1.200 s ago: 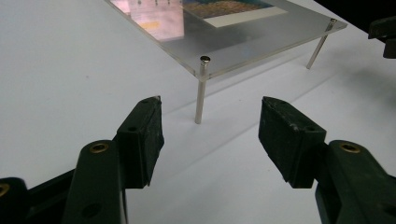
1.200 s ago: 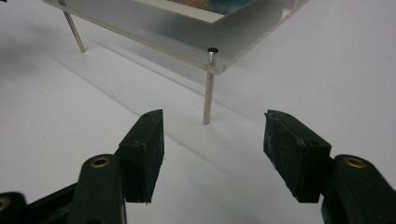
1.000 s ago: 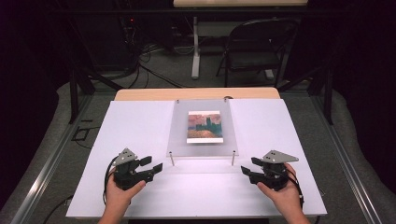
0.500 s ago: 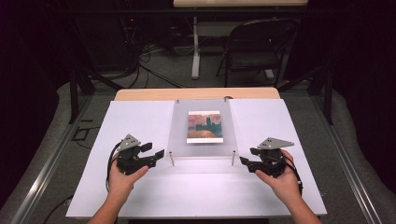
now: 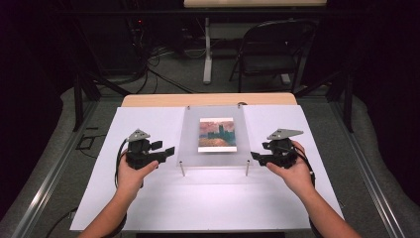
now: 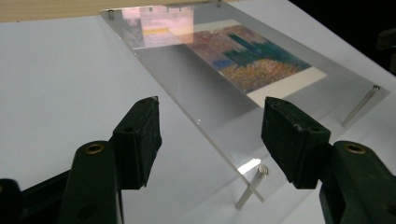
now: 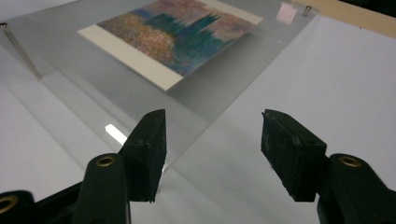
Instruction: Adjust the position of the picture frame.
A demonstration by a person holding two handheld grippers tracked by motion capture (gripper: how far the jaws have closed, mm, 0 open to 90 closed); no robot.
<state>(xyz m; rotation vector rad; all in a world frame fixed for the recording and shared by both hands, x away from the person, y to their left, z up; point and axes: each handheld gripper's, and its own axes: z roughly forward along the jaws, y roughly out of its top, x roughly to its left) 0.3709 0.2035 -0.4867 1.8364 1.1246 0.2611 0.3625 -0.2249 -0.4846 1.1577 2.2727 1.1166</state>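
Note:
A clear acrylic sheet (image 5: 190, 141) stands on thin metal posts (image 5: 183, 169) above a colourful painted print (image 5: 217, 134) on the white table. My left gripper (image 5: 166, 148) hovers just left of the sheet's near-left corner, open; its jaws have just been opening and hold nothing. In the left gripper view the sheet's edge (image 6: 187, 98) runs ahead between the open left gripper (image 6: 211, 105) pads, untouched. My right gripper (image 5: 255, 157) sits at the near-right corner, open, its jaws also just opening. Seen from the right gripper (image 7: 215, 116), the sheet (image 7: 93, 79) lies ahead.
A white cover (image 5: 148, 208) lies over the wooden table (image 5: 208, 99), with bare room at the front and both sides. A folding chair (image 5: 270, 54) and cables stand on the floor beyond. Metal rails (image 5: 54, 173) run along both table sides.
Both hands have moved away from the person and slightly up, from the table's front to the sheet's near corners. Both pairs of jaws stand a little wider.

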